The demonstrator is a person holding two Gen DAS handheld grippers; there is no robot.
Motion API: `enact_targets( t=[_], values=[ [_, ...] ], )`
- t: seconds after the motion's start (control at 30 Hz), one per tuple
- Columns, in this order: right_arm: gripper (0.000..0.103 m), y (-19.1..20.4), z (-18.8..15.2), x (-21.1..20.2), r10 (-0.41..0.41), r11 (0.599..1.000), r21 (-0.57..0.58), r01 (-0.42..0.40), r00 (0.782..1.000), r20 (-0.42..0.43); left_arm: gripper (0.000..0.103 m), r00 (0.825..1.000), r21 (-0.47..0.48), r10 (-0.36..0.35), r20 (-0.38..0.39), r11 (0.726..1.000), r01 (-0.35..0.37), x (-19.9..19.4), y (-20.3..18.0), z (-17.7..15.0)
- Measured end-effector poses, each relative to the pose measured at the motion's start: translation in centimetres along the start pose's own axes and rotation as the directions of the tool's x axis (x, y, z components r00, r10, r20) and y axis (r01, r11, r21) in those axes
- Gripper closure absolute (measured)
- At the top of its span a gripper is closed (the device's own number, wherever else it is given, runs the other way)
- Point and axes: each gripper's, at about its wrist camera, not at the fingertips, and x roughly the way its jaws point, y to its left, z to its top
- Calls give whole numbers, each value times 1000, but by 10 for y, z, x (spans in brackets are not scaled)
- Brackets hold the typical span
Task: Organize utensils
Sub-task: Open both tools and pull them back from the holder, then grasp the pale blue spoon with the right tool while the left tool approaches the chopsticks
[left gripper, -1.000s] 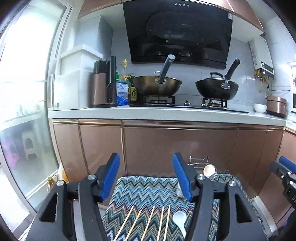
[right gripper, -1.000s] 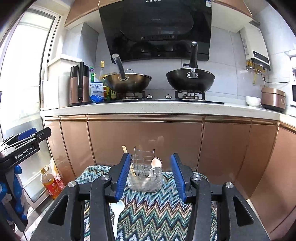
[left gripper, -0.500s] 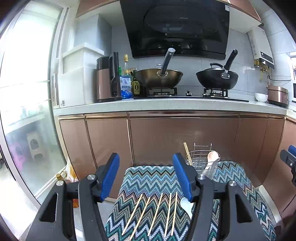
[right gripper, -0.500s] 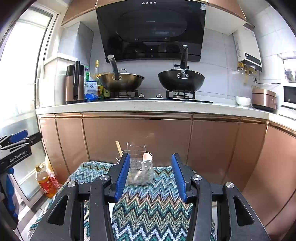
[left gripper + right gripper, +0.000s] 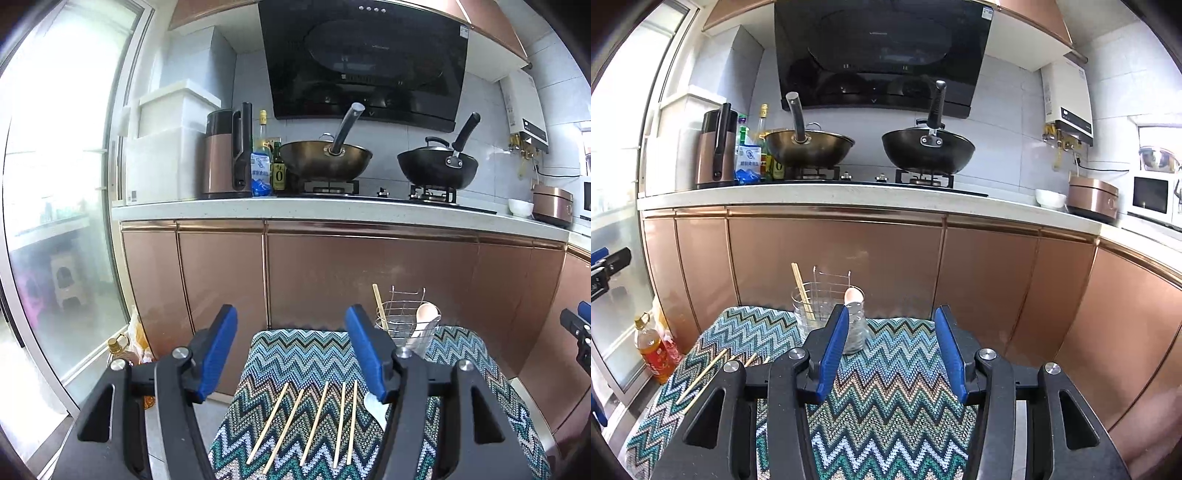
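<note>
Nearest in the left wrist view, the left gripper (image 5: 291, 350) stands wide apart with nothing between its blue pads, above the near part of a zigzag-patterned cloth (image 5: 306, 358). Between the jaws lie five wooden chopsticks (image 5: 319, 422), side by side and running roughly front to back on the cloth, well short of its far edge. Just right of them a white spoon (image 5: 376, 405) lies on the cloth, partly hidden behind the right-hand pad. The right wrist view shows only the tips of a few of these chopsticks near the cloth's left edge, and not the white spoon.

The right gripper (image 5: 891, 350) is likewise spread wide and empty over the middle of the cloth; in the left view only its tip shows at the right border.

At the far edge of the cloth stands a wire utensil holder (image 5: 402, 319) with a clear cup base, seen near the far right corner from the left camera and left of centre from the right one. One chopstick (image 5: 802, 291) leans out of its left side and a pale spoon (image 5: 854, 295) stands bowl-up on its right.

Behind are copper cabinet doors (image 5: 834, 258) under a white counter (image 5: 871, 197). On the stove sit a bronze wok (image 5: 809, 147) and a black wok (image 5: 928, 149). Only the right view shows the microwave (image 5: 1152, 197) at the counter's right end.
</note>
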Motion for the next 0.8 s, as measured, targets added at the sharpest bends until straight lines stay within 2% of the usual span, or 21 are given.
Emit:
enact_targets(
  t=[0.17,0.27,0.33,0.47,0.8],
  values=[
    [55,-1,-3,-3,-32,999,-11,32,999,12,43,999,26,29,-25,999,-29,2,6,0],
    [53,-1,-3,-4,-52,998,-19,52,998,22,43,998,-5,28,-50,1000,-28,6,15,-1],
    [47,-1,-3,-5,-70,997,-28,71,997,35,40,998,-25,25,-64,999,-27,9,20,-2],
    [47,-1,-1,-7,-79,996,-34,80,996,47,37,997,-65,18,-78,998,-23,12,28,-3],
    [47,1,2,-7,-94,994,-56,97,993,67,36,999,-184,-9,-35,983,3,11,55,0]
  ],
)
